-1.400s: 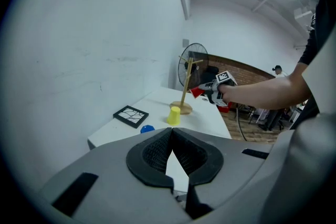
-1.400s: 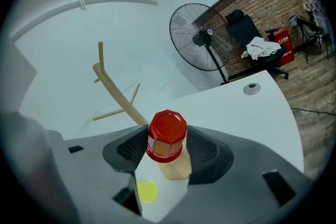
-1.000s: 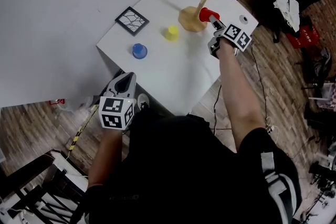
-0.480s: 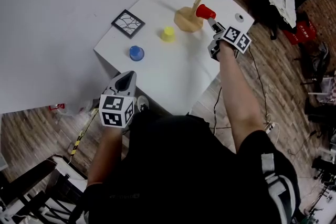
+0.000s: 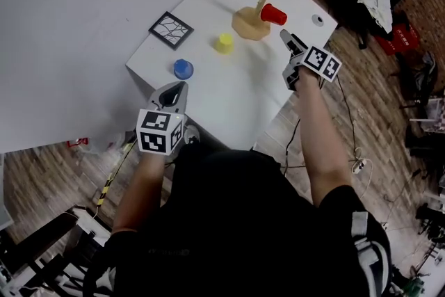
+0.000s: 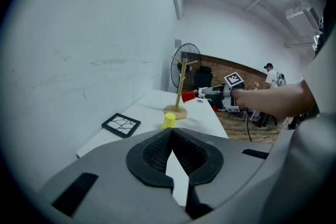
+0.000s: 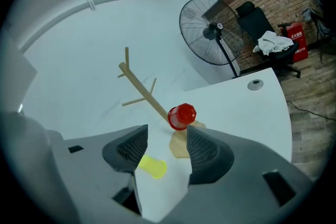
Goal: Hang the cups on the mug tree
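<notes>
A wooden mug tree (image 5: 256, 10) stands at the far end of the white table (image 5: 229, 90). A red cup (image 5: 273, 14) hangs on one of its lower pegs, seen also as the red cup (image 7: 181, 116) on the mug tree (image 7: 142, 86) and the red cup (image 6: 188, 96). A yellow cup (image 5: 224, 43) and a blue cup (image 5: 183, 69) stand upside down on the table. My right gripper (image 5: 285, 37) is open, a short way back from the red cup. My left gripper (image 5: 177, 92) is shut and empty at the table's near edge.
A black-framed square coaster (image 5: 171, 29) lies at the table's left side. A small grey disc (image 5: 318, 19) sits near the right corner. A standing fan (image 7: 207, 31), a chair and clutter lie on the wood floor beyond the table.
My right gripper has let go of the red cup, which now hangs on the tree, and has drawn back toward me. My left gripper has moved slightly forward.
</notes>
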The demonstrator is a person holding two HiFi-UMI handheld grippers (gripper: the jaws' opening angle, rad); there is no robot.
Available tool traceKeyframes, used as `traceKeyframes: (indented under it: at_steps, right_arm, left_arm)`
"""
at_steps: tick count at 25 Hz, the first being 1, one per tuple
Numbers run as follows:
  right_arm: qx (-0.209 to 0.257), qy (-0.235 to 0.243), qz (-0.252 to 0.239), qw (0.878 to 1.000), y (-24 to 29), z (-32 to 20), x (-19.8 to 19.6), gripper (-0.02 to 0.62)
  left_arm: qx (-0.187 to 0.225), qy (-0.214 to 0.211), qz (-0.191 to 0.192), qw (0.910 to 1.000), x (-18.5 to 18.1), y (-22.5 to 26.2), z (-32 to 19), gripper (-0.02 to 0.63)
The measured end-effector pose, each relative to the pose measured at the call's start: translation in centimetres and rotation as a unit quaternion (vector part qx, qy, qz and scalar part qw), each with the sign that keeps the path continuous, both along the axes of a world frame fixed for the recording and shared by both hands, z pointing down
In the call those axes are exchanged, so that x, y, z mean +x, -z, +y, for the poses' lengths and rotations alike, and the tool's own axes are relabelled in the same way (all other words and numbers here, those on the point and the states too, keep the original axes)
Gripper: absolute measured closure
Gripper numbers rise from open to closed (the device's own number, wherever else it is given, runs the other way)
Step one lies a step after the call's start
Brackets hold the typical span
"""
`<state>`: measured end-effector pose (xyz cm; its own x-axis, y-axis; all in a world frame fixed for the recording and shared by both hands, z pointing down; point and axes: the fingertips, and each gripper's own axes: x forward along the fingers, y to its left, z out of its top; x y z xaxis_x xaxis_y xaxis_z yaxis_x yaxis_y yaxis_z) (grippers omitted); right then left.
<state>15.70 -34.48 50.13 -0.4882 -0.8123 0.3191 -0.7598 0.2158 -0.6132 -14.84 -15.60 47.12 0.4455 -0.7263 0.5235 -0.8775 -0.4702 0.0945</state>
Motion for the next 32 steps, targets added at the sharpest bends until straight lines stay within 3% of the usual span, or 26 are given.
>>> traceKeyframes:
  at_steps: [3,6,10,14,27,32]
  right_arm:
    - [0.002,0.044,0.036,0.998,-0.5,1.8,-2.4,0.373]
    - [0.001,0.095,0.109,0.989,-1.8,3.4,-5.4,0.377]
    - [0.020,0.167,0.219,0.961,-3.2,4.8,-9.4,0.377]
    - [0.047,0.223,0.298,0.927,-4.0,5.4,-13.2,0.377]
    - [0.072,0.319,0.420,0.846,-6.0,3.7,-18.8,0.377]
    - [0.075,0.342,0.441,0.827,-6.6,2.4,-19.7,0.376]
  left_arm:
    - [-0.001,-0.007,0.000,1.0000,0.1,-0.2,-0.7,0.589]
    - [-0.021,-0.017,-0.006,0.9996,0.1,-1.0,-0.9,0.589]
    - [-0.052,-0.026,-0.020,0.9981,-0.4,-2.6,-0.7,0.589]
    - [-0.053,-0.023,-0.022,0.9981,-1.2,-2.8,-0.6,0.589]
    - [-0.049,0.007,-0.009,0.9987,-3.6,-3.4,1.2,0.589]
    - [-0.065,0.029,-0.005,0.9975,-4.7,-4.4,2.4,0.589]
